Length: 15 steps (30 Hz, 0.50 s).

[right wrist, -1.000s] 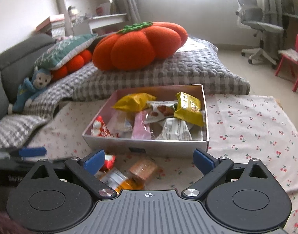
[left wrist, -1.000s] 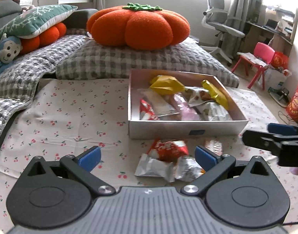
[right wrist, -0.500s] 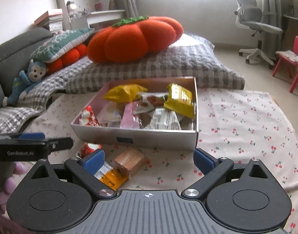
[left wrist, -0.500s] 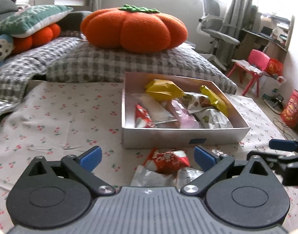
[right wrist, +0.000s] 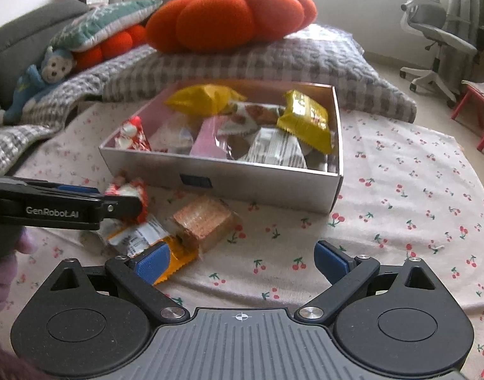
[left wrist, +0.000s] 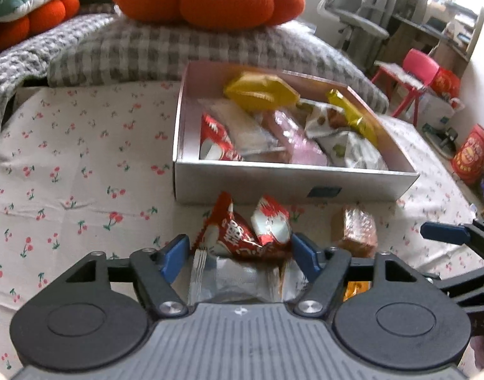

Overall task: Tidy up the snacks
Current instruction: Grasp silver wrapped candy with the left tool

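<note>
Red snack packet (left wrist: pixel 242 234) lies just before the box (left wrist: pixel 292 182), now between the left gripper (left wrist: pixel 240 253) jaws, which have just been closing; contact unclear. Right gripper (right wrist: pixel 242 258) gapes empty. Pickup seems imminent.

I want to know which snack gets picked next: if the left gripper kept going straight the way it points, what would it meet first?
Probably the red snack packet, lying between the left gripper's closing jaws; whether the pads touch it yet is unclear.
</note>
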Available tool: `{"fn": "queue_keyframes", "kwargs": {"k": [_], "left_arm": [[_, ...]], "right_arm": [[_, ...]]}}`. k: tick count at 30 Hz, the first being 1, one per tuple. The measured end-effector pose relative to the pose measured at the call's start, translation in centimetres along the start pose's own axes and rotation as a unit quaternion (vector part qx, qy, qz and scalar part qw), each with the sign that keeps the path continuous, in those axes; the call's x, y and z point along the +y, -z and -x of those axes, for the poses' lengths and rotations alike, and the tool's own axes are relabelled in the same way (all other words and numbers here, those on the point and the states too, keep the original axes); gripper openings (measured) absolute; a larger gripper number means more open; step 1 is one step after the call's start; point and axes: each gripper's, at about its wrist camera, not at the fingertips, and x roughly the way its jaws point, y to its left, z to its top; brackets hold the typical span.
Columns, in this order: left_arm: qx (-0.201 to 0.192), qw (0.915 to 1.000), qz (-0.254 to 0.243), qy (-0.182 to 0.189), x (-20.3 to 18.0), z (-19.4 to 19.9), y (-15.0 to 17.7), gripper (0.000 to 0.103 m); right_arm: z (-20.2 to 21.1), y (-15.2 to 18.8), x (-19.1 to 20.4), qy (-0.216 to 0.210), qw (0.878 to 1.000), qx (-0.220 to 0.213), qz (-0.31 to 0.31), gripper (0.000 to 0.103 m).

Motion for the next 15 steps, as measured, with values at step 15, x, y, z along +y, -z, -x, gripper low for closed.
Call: {"fn": "queue_keyframes", "kwargs": {"k": [15], "left_arm": [[0.033,0.9993,-0.019,-0.002,1.2,1.3,0.5,0.033]], "right_arm": [[-1.4,-0.2,1.7,-0.032,0.999,0.019,0.011,0.099]]}}
